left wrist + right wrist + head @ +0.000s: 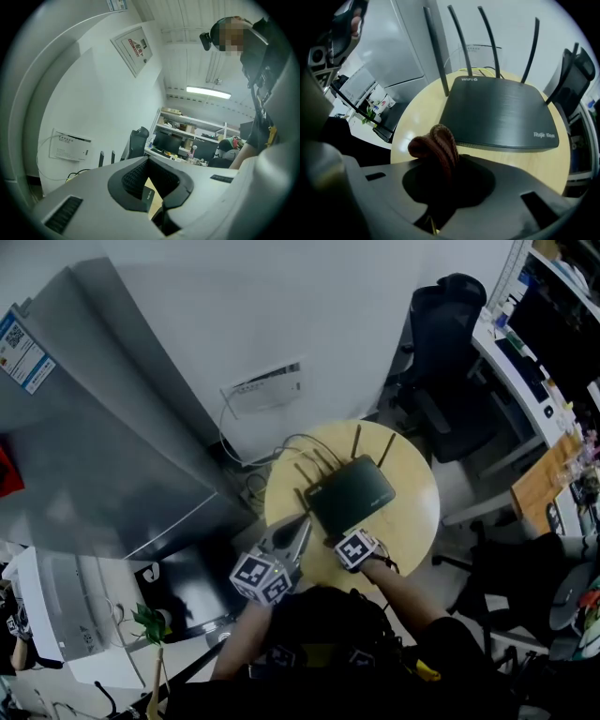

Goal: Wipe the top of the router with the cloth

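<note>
Wiping has not begun. A black router (pixel 501 112) lies flat in the middle of a round wooden counter (pixel 417 123), with its antennas (pixel 461 40) upright along the far edge. A bunched brown cloth (pixel 434 143) is poised just short of its near edge.

The main risk looks to be the router itself. It is likely light and nothing pins it, so a firm stroke could shove it across the counter toward the far rim, or drag on the cables (pixel 289 442) trailing off behind. A long pass could also carry the claw into the antennas and knock them askew. The cloth is gathered into a small wad, so a steep approach may put hard plastic on the glossy lid, not fabric. A loose fold could also work free mid-stroke.

The right claw (pixel 444 163) is clamped on the cloth, which bulges up out of the dark hollow between its jaws. The wad sits close to the router's near left corner, though contact cannot be confirmed.

The left claw (pixel 148 163) hangs beside it at the counter's near edge, its tips drawn together on nothing. A narrow wedge behind them shows bare counter and a sliver of dark casing. It touches neither router nor cloth, as far as the views show.
</note>
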Demonstrator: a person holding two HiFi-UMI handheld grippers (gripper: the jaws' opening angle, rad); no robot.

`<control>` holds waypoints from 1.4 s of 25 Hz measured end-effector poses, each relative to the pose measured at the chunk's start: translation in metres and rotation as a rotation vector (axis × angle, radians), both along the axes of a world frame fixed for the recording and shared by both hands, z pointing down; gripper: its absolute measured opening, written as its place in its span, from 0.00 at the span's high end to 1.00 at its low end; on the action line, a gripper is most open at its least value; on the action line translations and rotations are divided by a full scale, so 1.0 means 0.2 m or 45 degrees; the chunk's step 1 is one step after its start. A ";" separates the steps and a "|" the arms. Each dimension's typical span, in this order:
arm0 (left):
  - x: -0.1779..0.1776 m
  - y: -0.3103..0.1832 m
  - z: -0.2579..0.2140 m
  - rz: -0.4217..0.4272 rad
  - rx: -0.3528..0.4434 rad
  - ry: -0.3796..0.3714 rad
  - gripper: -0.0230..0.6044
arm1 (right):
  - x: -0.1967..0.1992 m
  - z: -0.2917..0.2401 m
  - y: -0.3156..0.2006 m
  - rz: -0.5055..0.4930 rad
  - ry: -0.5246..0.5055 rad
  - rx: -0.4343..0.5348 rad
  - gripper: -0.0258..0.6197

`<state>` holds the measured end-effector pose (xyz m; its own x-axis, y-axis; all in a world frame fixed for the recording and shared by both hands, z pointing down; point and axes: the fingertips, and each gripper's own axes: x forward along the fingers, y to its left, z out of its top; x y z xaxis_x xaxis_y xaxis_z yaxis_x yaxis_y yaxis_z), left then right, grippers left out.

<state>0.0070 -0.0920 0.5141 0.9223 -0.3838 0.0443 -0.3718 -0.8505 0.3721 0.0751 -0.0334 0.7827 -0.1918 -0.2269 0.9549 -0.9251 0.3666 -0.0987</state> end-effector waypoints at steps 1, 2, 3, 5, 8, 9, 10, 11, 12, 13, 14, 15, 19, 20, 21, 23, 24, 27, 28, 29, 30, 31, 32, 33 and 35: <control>0.01 0.00 0.00 -0.009 0.007 0.002 0.98 | 0.04 -0.01 0.01 -0.028 0.042 -0.009 0.87; 0.02 0.00 -0.01 -0.015 0.011 0.005 0.98 | 0.08 -0.01 0.02 -0.066 0.073 -0.007 0.87; 0.03 0.01 -0.01 -0.018 0.014 0.008 0.98 | 0.10 0.00 0.01 -0.108 0.087 0.012 0.87; 0.04 0.02 -0.01 -0.023 0.024 0.011 0.98 | 0.15 0.02 0.00 -0.150 0.088 0.038 0.87; 0.06 0.04 -0.03 -0.031 0.028 -0.007 0.98 | 0.23 0.03 -0.02 -0.131 0.060 0.037 0.87; 0.06 0.05 -0.03 -0.035 0.031 -0.004 0.98 | 0.26 0.03 -0.02 -0.127 0.054 0.032 0.86; 0.06 0.05 -0.03 -0.039 0.035 -0.001 0.98 | 0.29 0.03 -0.02 -0.129 0.054 0.030 0.86; 0.07 0.06 -0.04 -0.042 0.038 -0.001 0.98 | 0.31 0.03 -0.02 -0.136 0.057 0.033 0.87; 0.07 0.06 -0.04 -0.046 0.041 -0.004 0.98 | 0.34 0.03 -0.03 -0.147 0.062 0.041 0.86; 0.07 0.05 -0.04 -0.051 0.044 -0.006 0.98 | 0.36 0.03 -0.04 -0.160 0.072 0.052 0.86; 0.07 0.05 -0.04 -0.057 0.047 -0.010 0.98 | 0.38 0.03 -0.06 -0.172 0.084 0.061 0.86; 0.07 0.04 -0.04 -0.066 0.048 -0.012 0.98 | 0.40 0.03 -0.07 -0.182 0.095 0.062 0.86; 0.08 0.05 -0.03 -0.089 0.045 -0.008 0.98 | 0.45 0.06 -0.04 -0.242 0.117 0.017 0.86; 0.09 0.05 -0.04 -0.086 0.044 -0.010 0.98 | 0.46 0.06 -0.04 -0.254 0.118 0.020 0.86; 0.11 0.05 -0.04 -0.082 0.043 -0.012 0.98 | 0.47 0.06 -0.05 -0.259 0.121 0.018 0.86; 0.14 0.05 -0.04 -0.075 0.037 -0.011 0.98 | 0.52 0.06 -0.06 -0.255 0.131 0.012 0.86; 0.15 0.04 -0.04 -0.073 0.035 -0.008 0.98 | 0.55 0.05 -0.07 -0.250 0.134 0.015 0.86; 0.19 0.03 -0.02 -0.070 0.028 -0.013 0.98 | 0.65 0.00 -0.08 -0.217 0.175 0.019 0.86; 0.20 0.03 -0.02 -0.068 0.023 -0.016 0.98 | 0.68 0.00 -0.08 -0.208 0.177 0.017 0.86; 0.21 0.03 -0.01 -0.066 0.015 -0.019 0.98 | 0.71 0.02 -0.08 -0.205 0.168 0.018 0.86; 0.22 0.03 0.00 -0.062 0.009 -0.021 0.98 | 0.72 0.04 -0.09 -0.204 0.159 0.020 0.86; 0.23 0.03 0.01 -0.058 0.004 -0.023 0.98 | 0.74 0.05 -0.09 -0.201 0.151 0.019 0.87; 0.23 0.03 0.02 -0.055 0.001 -0.024 0.98 | 0.75 0.06 -0.09 -0.196 0.140 0.016 0.86; 0.24 0.02 0.02 -0.053 -0.002 -0.024 0.98 | 0.75 0.06 -0.10 -0.190 0.132 0.018 0.86; 0.25 0.01 0.02 -0.047 -0.006 -0.026 0.98 | 0.79 0.05 -0.13 -0.181 0.140 0.035 0.86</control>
<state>0.0578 -0.0897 0.5184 0.9065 -0.4172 0.0648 -0.4103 -0.8344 0.3679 0.2325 -0.0589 0.7923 -0.1184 -0.2316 0.9656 -0.8684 0.4957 0.0124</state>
